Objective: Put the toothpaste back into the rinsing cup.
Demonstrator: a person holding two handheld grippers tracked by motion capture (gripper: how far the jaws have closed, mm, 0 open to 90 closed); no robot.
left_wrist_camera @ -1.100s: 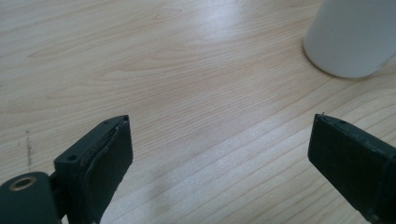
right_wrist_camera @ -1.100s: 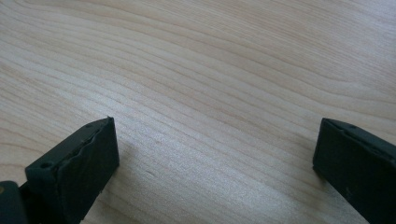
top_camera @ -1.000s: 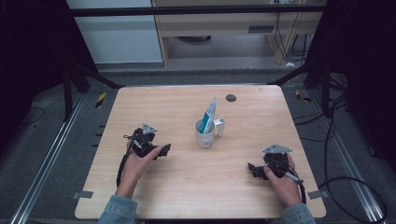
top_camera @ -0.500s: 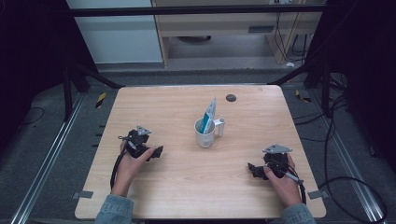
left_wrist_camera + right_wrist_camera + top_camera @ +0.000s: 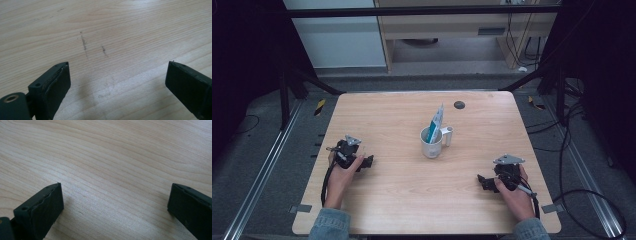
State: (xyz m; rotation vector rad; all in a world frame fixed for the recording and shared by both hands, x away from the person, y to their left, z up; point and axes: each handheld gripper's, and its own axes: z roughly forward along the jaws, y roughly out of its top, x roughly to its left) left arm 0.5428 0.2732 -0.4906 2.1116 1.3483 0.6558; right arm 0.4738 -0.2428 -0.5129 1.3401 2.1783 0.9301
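In the white mug (image 5: 431, 145), toothpaste tube (image 5: 436, 122) upright, leaning right.

Left gripper (image 5: 368, 162) has pulled back twd the person's side and further left vs 1 s ago, so it's now well apart from the mug (image 5: 431, 142); most of that shift came in the first half-sec. Left hand (image 5: 343, 167) and forearm came back w/ it.
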